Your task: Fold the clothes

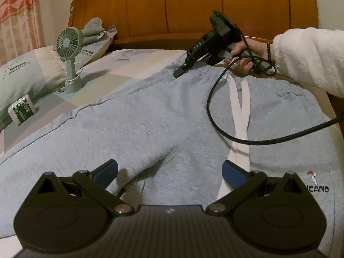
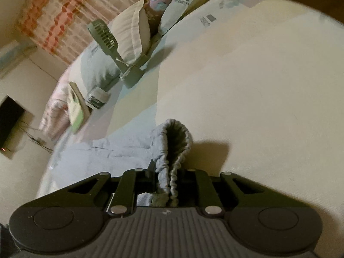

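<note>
Light grey sweatpants point(image 1: 150, 118) lie spread flat on the bed, waistband at the far end and a white drawstring point(image 1: 243, 111) trailing down the front. My left gripper point(image 1: 169, 172) hovers open just above the crotch area, nothing between its blue pads. My right gripper point(image 1: 179, 72), held by a hand point(image 1: 243, 58) in a white fluffy sleeve, sits at the far edge of the waistband. In the right wrist view this gripper point(image 2: 168, 180) is shut on a bunched fold of the elastic waistband point(image 2: 172, 142), which sticks up between the fingers.
A green desk fan point(image 1: 69, 43) stands on the bed at the left, beside pillows point(image 1: 25, 68) and a small packet point(image 1: 21, 109). The wooden headboard point(image 1: 193, 6) rises behind. A black cable point(image 1: 215, 111) loops over the pants from the right gripper. Bare sheet point(image 2: 258, 86) lies beyond the waistband.
</note>
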Demonstrator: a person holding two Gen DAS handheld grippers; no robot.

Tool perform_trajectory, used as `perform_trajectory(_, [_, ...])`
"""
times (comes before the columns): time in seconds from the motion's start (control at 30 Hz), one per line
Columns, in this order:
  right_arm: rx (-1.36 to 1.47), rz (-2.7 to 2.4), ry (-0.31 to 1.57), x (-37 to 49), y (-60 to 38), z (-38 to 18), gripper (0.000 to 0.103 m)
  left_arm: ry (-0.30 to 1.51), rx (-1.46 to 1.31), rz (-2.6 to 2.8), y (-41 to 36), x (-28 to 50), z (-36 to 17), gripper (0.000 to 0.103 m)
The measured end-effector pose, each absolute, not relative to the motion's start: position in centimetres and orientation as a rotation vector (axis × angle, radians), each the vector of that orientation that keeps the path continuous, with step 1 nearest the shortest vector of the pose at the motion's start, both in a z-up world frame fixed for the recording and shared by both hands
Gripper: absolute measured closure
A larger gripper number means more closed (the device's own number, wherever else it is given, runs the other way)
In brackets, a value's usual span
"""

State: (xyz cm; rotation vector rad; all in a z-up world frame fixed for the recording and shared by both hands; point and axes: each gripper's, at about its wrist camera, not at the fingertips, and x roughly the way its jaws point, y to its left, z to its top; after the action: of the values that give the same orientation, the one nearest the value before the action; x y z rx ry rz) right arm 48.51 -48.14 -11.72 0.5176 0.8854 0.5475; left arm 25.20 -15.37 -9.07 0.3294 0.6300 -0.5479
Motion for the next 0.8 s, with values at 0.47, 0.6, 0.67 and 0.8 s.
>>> perform_trajectory(0.47, [0.114,0.422,0.802,44.6,-42.6,-5.3,0.086,0.638,0.374,-0.474,-13.1,26.2,-7.0,0.001])
perform_trajectory(0.6, [0.041,0.438,0.756,42.2,-40.8,-3.2,0.086,0.611,0.442,-0.461,-12.9,28.0,-6.3,0.001])
perform_trajectory(0.67, [0.025,0.456,0.733,41.0,-40.1,-2.3,0.086,0.594,0.469,-0.456,-13.0,29.3,-6.1,0.001])
perform_trajectory(0.8, [-0.012,0.489,0.718,38.7,-38.7,-1.5,0.086,0.564,0.534,-0.417,-13.8,32.1,-6.9,0.001])
